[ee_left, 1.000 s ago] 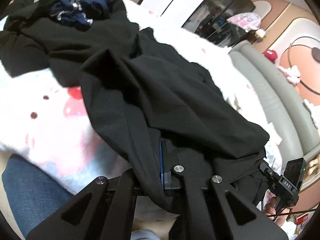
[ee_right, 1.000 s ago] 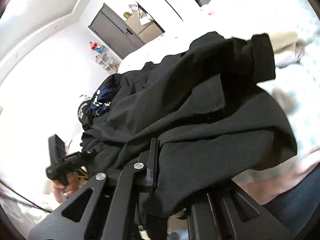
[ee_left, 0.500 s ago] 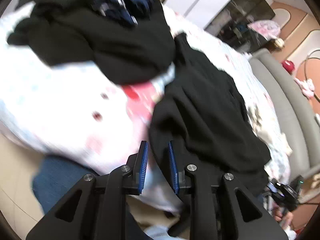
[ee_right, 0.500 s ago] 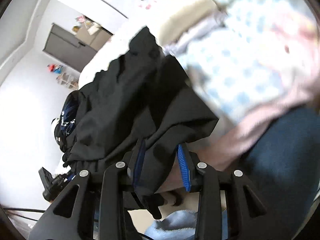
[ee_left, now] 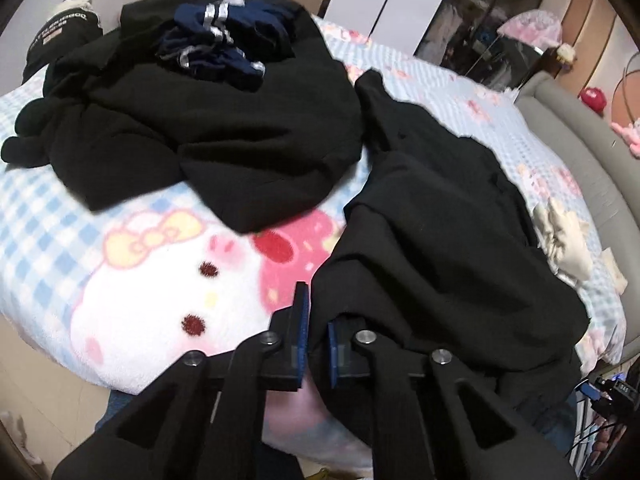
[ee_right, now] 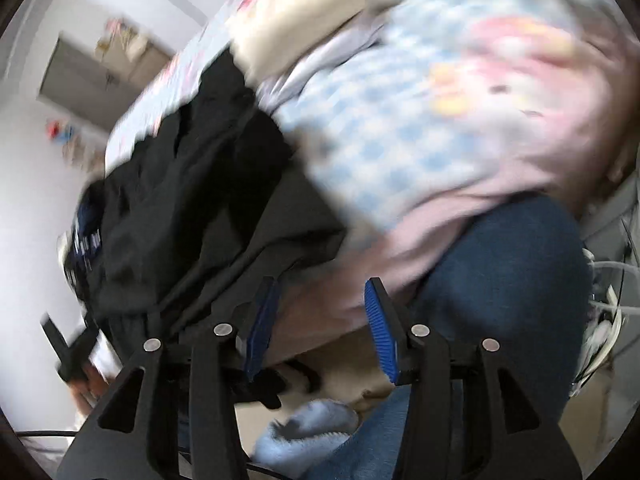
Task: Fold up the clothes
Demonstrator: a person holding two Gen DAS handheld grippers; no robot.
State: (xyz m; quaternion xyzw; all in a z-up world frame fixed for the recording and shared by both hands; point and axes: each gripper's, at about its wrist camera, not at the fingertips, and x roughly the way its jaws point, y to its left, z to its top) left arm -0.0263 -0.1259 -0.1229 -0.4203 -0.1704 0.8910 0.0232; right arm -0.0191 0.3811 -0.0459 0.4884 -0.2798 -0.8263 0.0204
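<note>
A black garment [ee_left: 440, 240] lies spread on the right half of the bed, reaching to the near edge. My left gripper [ee_left: 317, 334] is closing on its near left hem, and a fold of black cloth is pinched between the blue pads [ee_left: 301, 320]. In the blurred right wrist view the same black garment [ee_right: 192, 200] lies to the left of my right gripper [ee_right: 320, 328]. Its jaws are opening, with nothing between them; the cloth only brushes the outer side of the left finger.
A pile of black clothes [ee_left: 208, 132] topped by a navy garment [ee_left: 216, 48] covers the bed's far left. The blue-checked cartoon blanket [ee_left: 160, 280] shows between them. A cream cloth [ee_left: 564, 240] lies by the grey padded bed frame [ee_left: 580, 140]. A person's jeans leg [ee_right: 500, 300] stands close on the right.
Both grippers let go of the black garment, which now lies on the bed. The left one opened, shifted left and closed on the hem. The right one swung right and opened wider.
</note>
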